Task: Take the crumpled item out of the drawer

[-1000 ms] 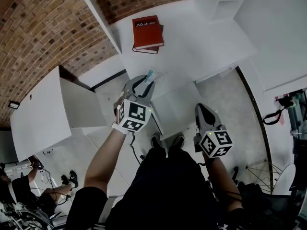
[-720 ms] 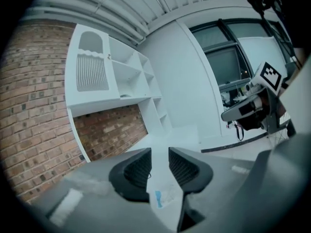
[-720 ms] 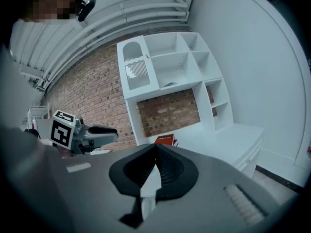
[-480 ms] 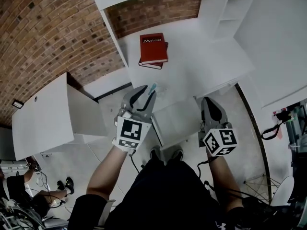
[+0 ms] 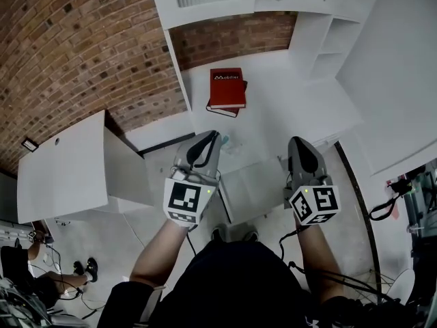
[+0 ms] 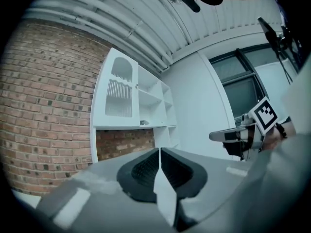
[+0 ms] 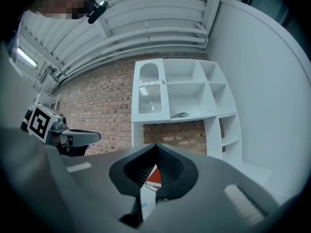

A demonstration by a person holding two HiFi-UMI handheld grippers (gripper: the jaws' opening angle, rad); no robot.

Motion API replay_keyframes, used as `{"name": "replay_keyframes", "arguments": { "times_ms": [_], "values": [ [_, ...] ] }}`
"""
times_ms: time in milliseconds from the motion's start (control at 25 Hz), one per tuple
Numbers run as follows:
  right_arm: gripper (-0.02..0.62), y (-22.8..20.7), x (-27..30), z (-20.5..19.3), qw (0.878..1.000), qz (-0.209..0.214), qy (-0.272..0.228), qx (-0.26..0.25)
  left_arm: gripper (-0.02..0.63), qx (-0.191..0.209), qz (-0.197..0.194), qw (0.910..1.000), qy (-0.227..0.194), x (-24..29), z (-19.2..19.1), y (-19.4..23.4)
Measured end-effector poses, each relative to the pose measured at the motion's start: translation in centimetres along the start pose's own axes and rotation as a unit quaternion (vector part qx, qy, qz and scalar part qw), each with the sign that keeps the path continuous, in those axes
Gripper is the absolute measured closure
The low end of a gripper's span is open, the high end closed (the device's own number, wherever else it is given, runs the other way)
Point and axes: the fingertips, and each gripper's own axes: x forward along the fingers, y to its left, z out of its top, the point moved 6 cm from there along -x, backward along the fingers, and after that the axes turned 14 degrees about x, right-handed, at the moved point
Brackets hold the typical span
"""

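Observation:
A crumpled clear item with a teal bit (image 5: 222, 141) lies at the desk's front edge, just right of my left gripper's (image 5: 209, 139) tip. The left jaws are closing. In the left gripper view they (image 6: 160, 154) stand nearly together, with only a thin slit and nothing seen between them. The open white drawer (image 5: 256, 186) sits below, between the two grippers. My right gripper (image 5: 300, 144) hovers over the drawer's right side. Its jaws (image 7: 155, 149) meet at the tips and hold nothing; the red book (image 7: 154, 177) shows through the gap beneath.
A red book (image 5: 227, 87) lies on another book on the white desk (image 5: 287, 108). White shelves (image 5: 324, 39) stand behind at the right, against a brick wall (image 5: 82, 60). A white cabinet (image 5: 61, 166) is at the left, and cables (image 5: 396, 186) hang at the right.
The head view has tilted up, so the desk and book sit lower in the picture. Both grippers have come forward toward the desk edge, the right one more.

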Motion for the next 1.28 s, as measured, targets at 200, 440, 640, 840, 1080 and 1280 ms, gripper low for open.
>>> {"name": "replay_keyframes", "arguments": {
  "times_ms": [200,440,640,840,1080,1280],
  "values": [
    [0.593,1.1,-0.2,2.6,0.997,0.001,-0.042,-0.059,0.603,-0.007,0.002,0.9999,-0.015,-0.7,0.8,0.7],
    [0.594,1.7,0.2,4.1,0.993,0.03,-0.065,-0.09,0.603,-0.023,0.012,0.9995,-0.019,-0.8,1.6,1.4],
    [0.592,1.8,0.5,4.6,0.993,0.043,-0.067,-0.083,0.603,-0.02,0.025,0.9993,-0.021,-0.5,1.7,1.9],
    [0.592,1.6,0.9,4.7,0.993,0.05,-0.064,-0.088,0.603,-0.03,0.032,0.9988,-0.022,-0.1,1.9,2.0],
    [0.592,0.8,1.2,5.0,0.993,0.054,-0.068,-0.079,0.603,-0.036,0.039,0.9985,-0.013,0.2,1.5,2.3],
    [0.594,0.1,1.4,4.7,0.994,0.051,-0.06,-0.077,0.603,-0.037,0.041,0.9984,-0.011,0.5,1.3,2.0]
  ]
}}
